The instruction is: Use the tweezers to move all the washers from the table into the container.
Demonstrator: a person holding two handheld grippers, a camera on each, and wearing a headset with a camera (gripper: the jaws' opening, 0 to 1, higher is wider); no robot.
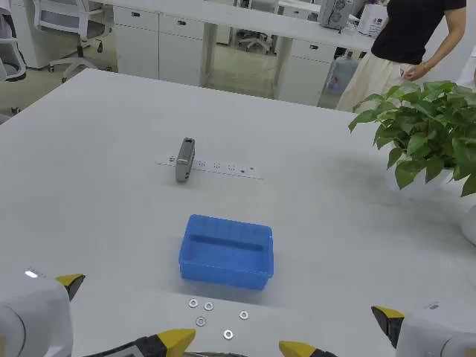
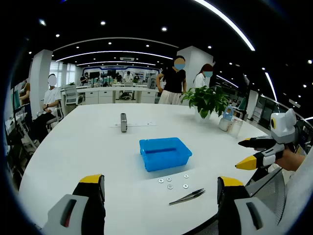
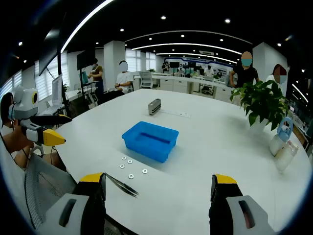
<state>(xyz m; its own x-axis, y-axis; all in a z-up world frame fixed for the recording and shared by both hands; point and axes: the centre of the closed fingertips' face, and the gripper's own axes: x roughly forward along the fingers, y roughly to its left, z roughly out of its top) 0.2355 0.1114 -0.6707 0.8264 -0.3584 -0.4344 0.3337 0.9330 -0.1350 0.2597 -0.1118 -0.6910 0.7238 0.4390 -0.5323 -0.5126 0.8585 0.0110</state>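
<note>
Both claws hang wide open and empty over the near edge of the surface [image 1: 111, 186]. The left claw [image 2: 160, 181] and right claw [image 3: 157, 178] flank the work. The tweezers [image 2: 187, 197] lie flat on the surface, on the near side of the five washers [image 1: 201, 321], which sit loose just in front of the blue container [image 1: 223, 271].

In the left gripper view the tweezers lie ahead, right of centre. Their long axis runs mostly crosswise to the jaws, slanting away to the right. In the right gripper view they start just beside the tip of that view's left jaw and slant inward.

So the right claw looks nearer. It would need to swing left and turn to close across the thin legs.
</note>
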